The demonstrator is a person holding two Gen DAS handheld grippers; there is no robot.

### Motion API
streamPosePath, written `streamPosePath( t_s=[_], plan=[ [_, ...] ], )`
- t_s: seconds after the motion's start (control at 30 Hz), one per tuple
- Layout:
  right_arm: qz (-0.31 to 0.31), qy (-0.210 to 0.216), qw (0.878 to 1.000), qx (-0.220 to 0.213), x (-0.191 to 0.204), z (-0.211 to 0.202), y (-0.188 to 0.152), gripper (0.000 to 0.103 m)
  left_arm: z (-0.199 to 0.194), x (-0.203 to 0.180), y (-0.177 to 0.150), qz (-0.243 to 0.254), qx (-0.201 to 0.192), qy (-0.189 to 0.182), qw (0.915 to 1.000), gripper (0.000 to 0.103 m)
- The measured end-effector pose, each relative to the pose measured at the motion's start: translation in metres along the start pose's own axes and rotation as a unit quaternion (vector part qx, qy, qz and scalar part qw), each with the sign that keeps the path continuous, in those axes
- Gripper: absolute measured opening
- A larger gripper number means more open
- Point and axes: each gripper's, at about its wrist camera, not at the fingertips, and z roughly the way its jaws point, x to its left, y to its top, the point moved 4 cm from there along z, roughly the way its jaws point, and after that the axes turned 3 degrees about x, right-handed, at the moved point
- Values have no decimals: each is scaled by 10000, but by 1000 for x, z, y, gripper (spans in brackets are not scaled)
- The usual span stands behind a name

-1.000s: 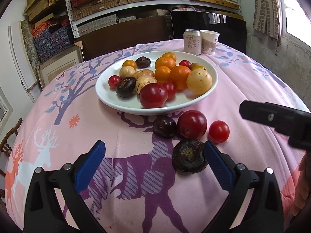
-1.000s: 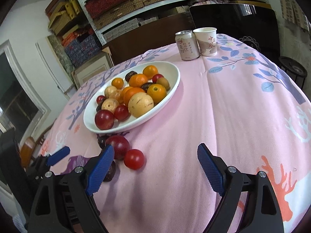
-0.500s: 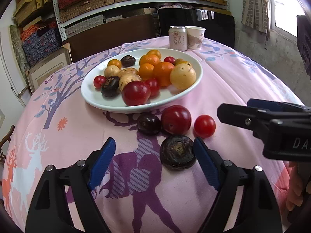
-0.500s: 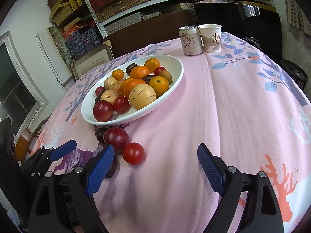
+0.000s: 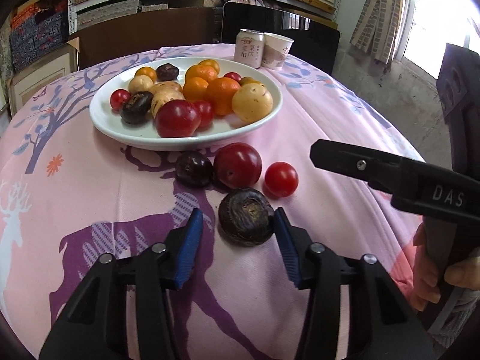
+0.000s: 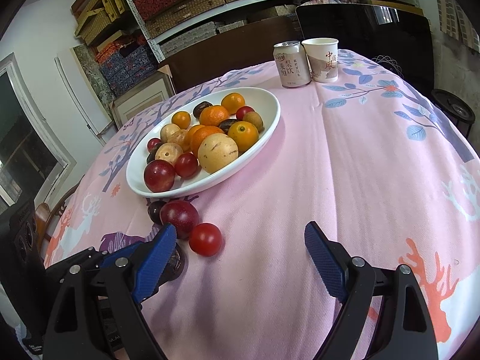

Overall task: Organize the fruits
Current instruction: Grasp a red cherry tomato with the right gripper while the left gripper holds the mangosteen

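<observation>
A white plate (image 5: pixel 120 121) holds several oranges, red plums, tomatoes, pale round fruits and dark ones. In front of it on the pink cloth lie a dark plum (image 5: pixel 194 169), a red plum (image 5: pixel 237 165), a cherry tomato (image 5: pixel 281 179) and a dark brown round fruit (image 5: pixel 246 216). My left gripper (image 5: pixel 237 213) is closing with that brown fruit between its blue pads. The right pad is at the fruit's side and a gap remains on the left. My right gripper (image 6: pixel 240 228) stands wide open over bare cloth, right of the tomato (image 6: pixel 205 239). Its left finger half hides the brown fruit (image 6: pixel 177 265).
A drink can (image 5: pixel 249 48) and a paper cup (image 5: pixel 277 51) stand behind the plate at the table's far edge. The right gripper's black arm (image 5: pixel 390 171), held by a hand, reaches in from the right. Shelves of boxes and a dark chair lie beyond the table.
The left gripper's jaws have narrowed from wide open to close around the dark brown fruit, and the gripper has turned so that the fruit lies between them. The right gripper has kept still.
</observation>
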Motion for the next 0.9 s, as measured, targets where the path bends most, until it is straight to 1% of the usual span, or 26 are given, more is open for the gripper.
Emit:
streamPosePath(
  t_s=[0.03, 0.07, 0.1, 0.37, 0.47, 0.53, 0.57, 0.63, 0.77, 0.83, 0.9],
  plan=[
    [-6, 6, 10000, -9, 0, -1, 0, 88, 0, -2, 0, 13, -8, -5, 10000, 45],
    [-12, 6, 10000, -16, 1, -1, 0, 88, 1, -3, 1, 16, -13, -55, 10000, 41],
    [-15, 4, 10000, -17, 1, -1, 0, 88, 3, -5, 1, 8, 18, -127, 9999, 39],
    [12, -20, 10000, 0, 0, -1, 0, 88, 5, -5, 4, -131, 41, -252, 9996, 38],
    [-12, -13, 10000, 52, 0, 1, -1, 88, -8, -2, 2, -42, -109, 46, 9999, 37],
    [-57, -10, 9999, 107, 2, 4, -3, 88, -21, 6, -3, -24, -248, 232, 9994, 36],
    [-93, -25, 9999, 136, 4, 6, -3, 88, -27, 11, -5, -41, -301, 319, 9990, 30],
    [-225, -94, 9995, 214, 8, 11, -6, 88, -40, 28, -12, -200, -404, 466, 9979, 30],
    [-633, -311, 9969, 345, 21, 21, -12, 88, -48, 58, -19, -695, -394, 442, 9958, 30],
    [-809, -439, 9950, 387, 26, 26, -14, 88, -43, 62, -20, -744, -284, 370, 9961, 30],
    [-898, -479, 9938, 453, 29, 30, -15, 88, -39, 59, -21, -661, -212, 395, 9968, 30]
  ],
)
